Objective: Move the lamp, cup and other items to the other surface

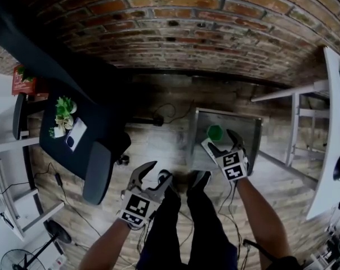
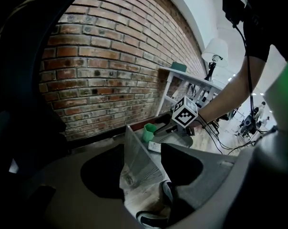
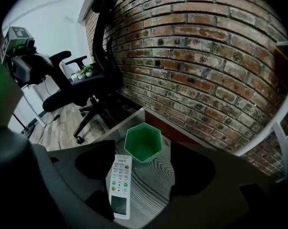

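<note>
Your right gripper (image 1: 220, 141) holds its jaws wide apart above the low table (image 3: 156, 182). The green cup (image 3: 143, 145) stands upright just beyond the fingertips, between them. The remote (image 3: 120, 185) lies close to one finger, perhaps touching it. Your left gripper (image 1: 159, 172) has its jaws apart too, with nothing held.

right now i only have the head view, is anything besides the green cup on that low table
Observer: Yes. The right gripper view shows a white remote lying flat beside the green cup on the low table.
Operator: is the cup empty
Observer: Yes, that view looks down into it and nothing is inside.
Operator: are the right tongs on anything
Observer: No. The right tongs stand open above the table, gripping nothing.
</note>
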`<state>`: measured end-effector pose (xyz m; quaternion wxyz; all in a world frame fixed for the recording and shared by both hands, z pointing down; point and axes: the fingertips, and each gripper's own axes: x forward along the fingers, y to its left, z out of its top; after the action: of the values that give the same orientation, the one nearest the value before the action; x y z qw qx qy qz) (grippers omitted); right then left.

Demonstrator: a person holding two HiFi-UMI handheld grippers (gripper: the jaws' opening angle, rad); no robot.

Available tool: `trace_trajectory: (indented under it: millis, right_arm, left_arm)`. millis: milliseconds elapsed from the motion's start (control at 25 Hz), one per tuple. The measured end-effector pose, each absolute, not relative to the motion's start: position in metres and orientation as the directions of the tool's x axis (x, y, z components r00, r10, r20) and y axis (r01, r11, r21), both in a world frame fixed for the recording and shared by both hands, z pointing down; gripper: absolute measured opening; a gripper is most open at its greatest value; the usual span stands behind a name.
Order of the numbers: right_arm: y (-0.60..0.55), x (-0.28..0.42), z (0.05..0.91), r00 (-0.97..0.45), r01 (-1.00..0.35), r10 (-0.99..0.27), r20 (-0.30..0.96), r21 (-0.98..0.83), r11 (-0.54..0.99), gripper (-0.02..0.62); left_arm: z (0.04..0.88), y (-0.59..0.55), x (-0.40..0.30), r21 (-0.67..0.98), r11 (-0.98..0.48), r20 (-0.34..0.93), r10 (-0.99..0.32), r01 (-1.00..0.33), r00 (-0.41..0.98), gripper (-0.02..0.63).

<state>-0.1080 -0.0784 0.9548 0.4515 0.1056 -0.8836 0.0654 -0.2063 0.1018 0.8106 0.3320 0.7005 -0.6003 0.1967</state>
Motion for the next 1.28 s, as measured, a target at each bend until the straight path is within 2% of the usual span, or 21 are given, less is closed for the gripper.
trace_trajectory:
  millis: [200,360,640,1080,1280]
  right_arm:
    - [-0.082,-0.113,0.977,-0.551,-0.243,-0.136,0.824,-0.003,0.970,0.379]
    - [-0.084,-0.114,0.984,-0.555,-0.269,-0.153,0.818,-0.003,0.963,0.308]
    - [-0.081,-0.113,0.950,-0.581,-0.284,-0.165,0.797,-0.009,0.959,0.304]
    - [-0.075,-0.101,0.797,-0.654,-0.299,-0.227,0.721,0.028,0.954,0.302]
    - [-0.074,-0.078,0.722,-0.662,-0.373,-0.289,0.691,0.030,0.927,0.301]
  left_arm:
    - [0.815,0.100,-0.215,0.221,-0.065,0.652,-0.733,-0.973,0.197,0.236]
    - [0.823,0.107,-0.225,0.213,-0.051,0.653,-0.735,-0.976,0.181,0.236]
    - [0.803,0.111,-0.223,0.207,-0.064,0.645,-0.741,-0.976,0.185,0.236]
    - [0.697,0.090,-0.214,0.192,-0.141,0.605,-0.762,-0.971,0.230,0.236]
    - [0.641,0.084,-0.205,0.183,-0.190,0.593,-0.762,-0.965,0.262,0.236]
